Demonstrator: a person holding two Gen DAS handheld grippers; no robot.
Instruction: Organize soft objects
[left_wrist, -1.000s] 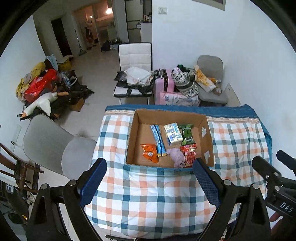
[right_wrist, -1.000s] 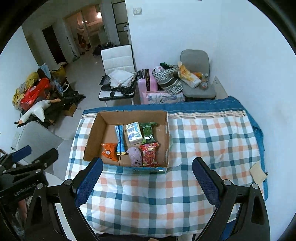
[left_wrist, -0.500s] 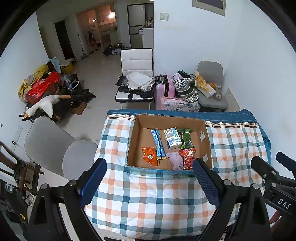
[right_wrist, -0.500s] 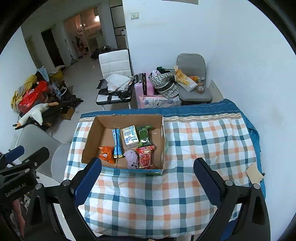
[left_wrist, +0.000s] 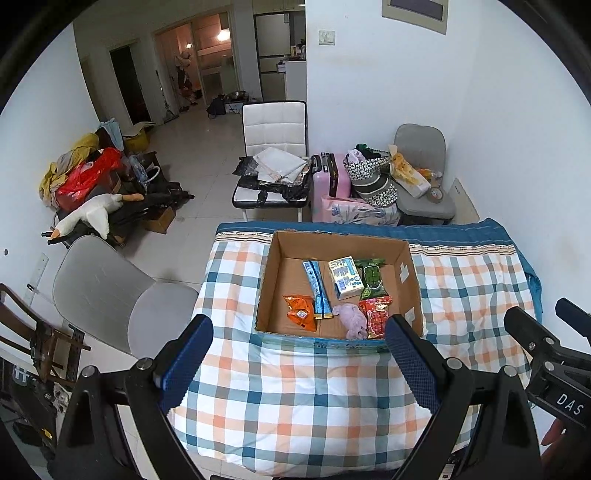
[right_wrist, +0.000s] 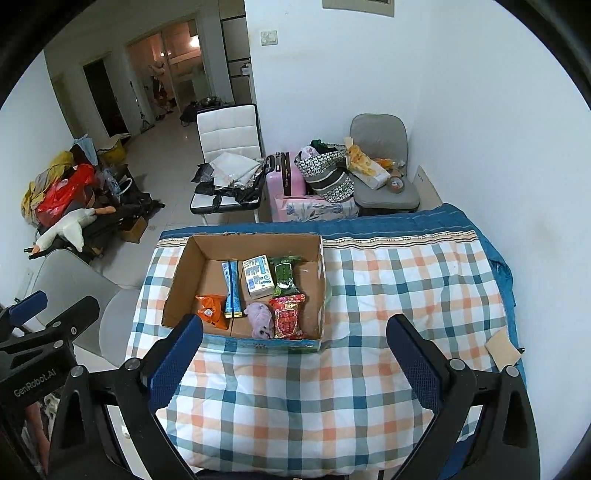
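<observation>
An open cardboard box (left_wrist: 406, 273) (right_wrist: 181, 277) sits on the checked tablecloth (left_wrist: 295, 402) (right_wrist: 388, 295). Inside lie an orange packet (left_wrist: 300, 312) (right_wrist: 211, 314), a blue tube pack (left_wrist: 316, 291) (right_wrist: 231, 288), a white-blue tissue pack (left_wrist: 345, 282) (right_wrist: 259, 280), a green packet (left_wrist: 372, 277) (right_wrist: 284, 275), a red packet (left_wrist: 375, 317) (right_wrist: 289, 317) and a purple plush (left_wrist: 352, 320) (right_wrist: 260, 320). My left gripper (left_wrist: 299, 365) and right gripper (right_wrist: 295, 369) are open and empty, held above the table's near edge, short of the box.
A grey chair (left_wrist: 110, 295) stands left of the table. Beyond the table are a white chair (left_wrist: 275, 147) with bags, a pink suitcase (left_wrist: 330, 177) and a grey chair (left_wrist: 421, 173) with clutter. A tan card (right_wrist: 503, 349) lies at the table's right edge. A white wall is on the right.
Both grippers have pulled back and risen, so the box and table look smaller and farther. Both stay open. Nothing in the box moved.
</observation>
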